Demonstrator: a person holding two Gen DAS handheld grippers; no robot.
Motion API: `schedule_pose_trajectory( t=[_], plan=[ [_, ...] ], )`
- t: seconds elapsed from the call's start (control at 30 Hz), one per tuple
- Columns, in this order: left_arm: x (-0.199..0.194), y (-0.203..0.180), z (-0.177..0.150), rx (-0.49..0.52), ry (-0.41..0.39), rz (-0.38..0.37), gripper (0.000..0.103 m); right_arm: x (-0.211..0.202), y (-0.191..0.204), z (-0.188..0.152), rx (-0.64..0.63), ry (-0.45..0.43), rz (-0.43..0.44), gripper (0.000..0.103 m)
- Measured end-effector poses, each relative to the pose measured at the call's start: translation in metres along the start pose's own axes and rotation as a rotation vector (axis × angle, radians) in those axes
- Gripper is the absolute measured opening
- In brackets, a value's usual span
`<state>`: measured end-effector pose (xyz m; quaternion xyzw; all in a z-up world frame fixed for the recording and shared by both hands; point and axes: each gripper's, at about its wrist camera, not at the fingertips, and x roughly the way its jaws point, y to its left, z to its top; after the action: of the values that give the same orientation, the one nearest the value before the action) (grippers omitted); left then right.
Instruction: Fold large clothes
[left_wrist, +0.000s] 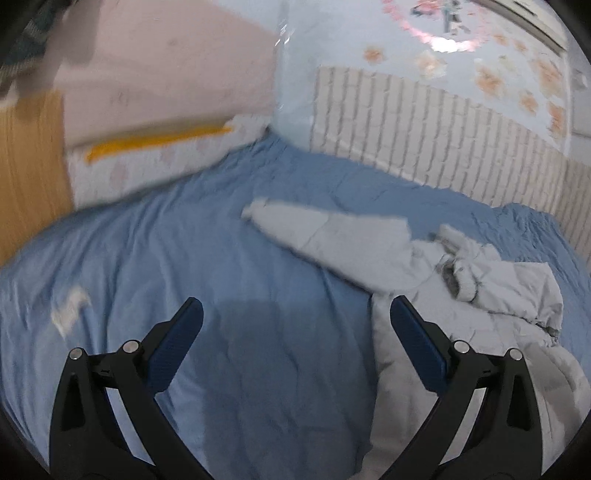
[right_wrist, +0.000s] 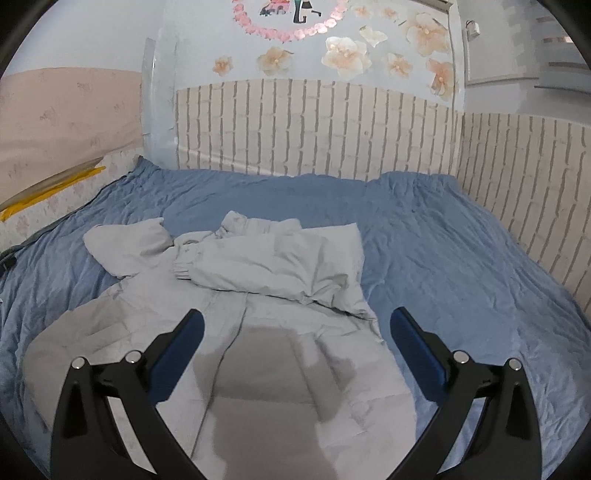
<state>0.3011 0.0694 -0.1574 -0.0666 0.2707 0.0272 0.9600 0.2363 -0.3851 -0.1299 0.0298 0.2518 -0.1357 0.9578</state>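
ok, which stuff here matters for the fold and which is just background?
Job:
pale grey padded jacket, one sleeve folded across its chest
left claw, open
right claw, open

Background:
blue quilted bedspread
floral pillow with yellow stripe
brick-pattern wall panel

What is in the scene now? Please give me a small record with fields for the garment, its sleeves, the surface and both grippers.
garment: light grey padded jacket, lying spread out
sleeves: one sleeve folded across the chest; other sleeve pointing outward
surface: blue bed cover, wrinkled
left gripper: open, empty, above the cover beside the jacket
right gripper: open, empty, above the jacket's body
background: brick-pattern wall panel, flower stickers above
fold state: not finished
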Motion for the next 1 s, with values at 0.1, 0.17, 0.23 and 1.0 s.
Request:
schedule_pose_trajectory(
  t=[0.1,0.17,0.23,1.0],
  plan=[
    [0.002,0.006,-0.007,-0.013,0.013,0.007,0.100,0.001,0.009,-0.001,-0.026,0.001,0.012,0.101],
    [-0.004,0.011,-0.002,-0.038,-0.017,0.021,0.100,-0.003,0.017,-0.001,-0.057,-0.011,0.014,0.101],
    [-0.009,0.015,0.002,-0.055,-0.042,0.022,0.100,-0.006,0.021,-0.001,-0.078,-0.026,0.012,0.101],
    [0.249,0.003,0.077,0.198,0.079,0.167,0.100,0.141,-0.002,0.076,-0.078,0.041,-0.065,0.101]
  ],
)
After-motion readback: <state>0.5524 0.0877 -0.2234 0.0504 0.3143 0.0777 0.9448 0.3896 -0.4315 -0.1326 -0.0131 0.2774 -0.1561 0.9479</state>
